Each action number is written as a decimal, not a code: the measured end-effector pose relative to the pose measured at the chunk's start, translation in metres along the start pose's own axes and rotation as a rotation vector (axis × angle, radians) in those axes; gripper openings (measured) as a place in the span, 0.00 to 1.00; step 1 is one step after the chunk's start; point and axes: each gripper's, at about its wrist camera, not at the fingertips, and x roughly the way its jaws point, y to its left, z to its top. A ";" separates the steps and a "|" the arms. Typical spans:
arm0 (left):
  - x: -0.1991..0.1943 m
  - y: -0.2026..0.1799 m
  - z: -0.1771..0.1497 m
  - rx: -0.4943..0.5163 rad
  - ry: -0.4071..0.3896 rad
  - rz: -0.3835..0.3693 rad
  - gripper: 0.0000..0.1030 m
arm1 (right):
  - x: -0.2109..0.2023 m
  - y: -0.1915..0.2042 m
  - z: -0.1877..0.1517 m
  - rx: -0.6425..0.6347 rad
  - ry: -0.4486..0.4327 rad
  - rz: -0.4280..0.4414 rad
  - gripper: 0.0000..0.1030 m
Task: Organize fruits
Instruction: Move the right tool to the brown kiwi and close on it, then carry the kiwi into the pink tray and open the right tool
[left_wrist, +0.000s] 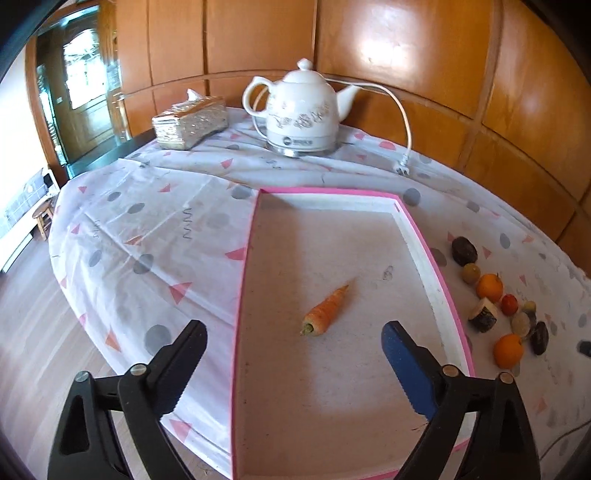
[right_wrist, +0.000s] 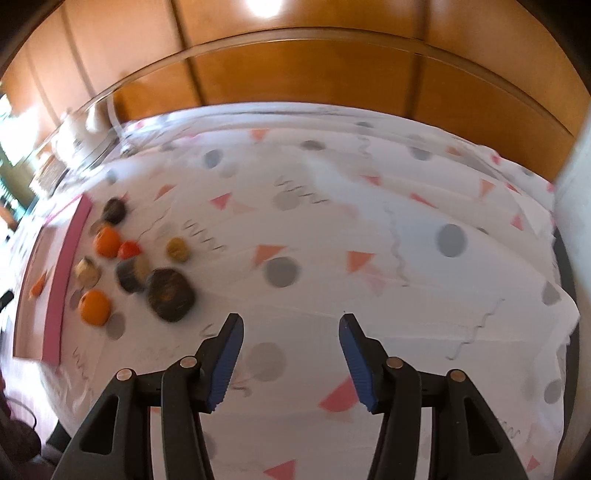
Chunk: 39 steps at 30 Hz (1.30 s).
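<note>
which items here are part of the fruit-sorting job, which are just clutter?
Job items:
pink tray
carrot lying in the tray
loose pile of fruit on the cloth beside the tray, two oranges included

Clutter:
white kettle and its cord
tissue box
tablecloth

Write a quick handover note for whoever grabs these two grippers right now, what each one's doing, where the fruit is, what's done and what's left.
Left gripper: open, empty, above the pink-rimmed tray.
Right gripper: open, empty, over bare tablecloth, to the right of the pile.
Done: one carrot lies in the tray, nothing else.
Left: the pile on the cloth beside the tray, including two oranges, a small red fruit and several dark and cut pieces. All still need moving.
</note>
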 end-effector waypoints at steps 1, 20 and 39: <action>-0.002 0.002 0.000 -0.008 -0.007 -0.002 0.97 | 0.001 0.005 0.000 -0.013 0.004 0.008 0.53; -0.019 0.013 -0.009 -0.002 -0.045 0.019 0.99 | 0.057 0.083 0.052 0.088 0.030 0.130 0.39; -0.014 0.038 -0.012 -0.075 -0.039 0.052 0.99 | 0.074 0.092 0.065 0.101 0.017 0.041 0.26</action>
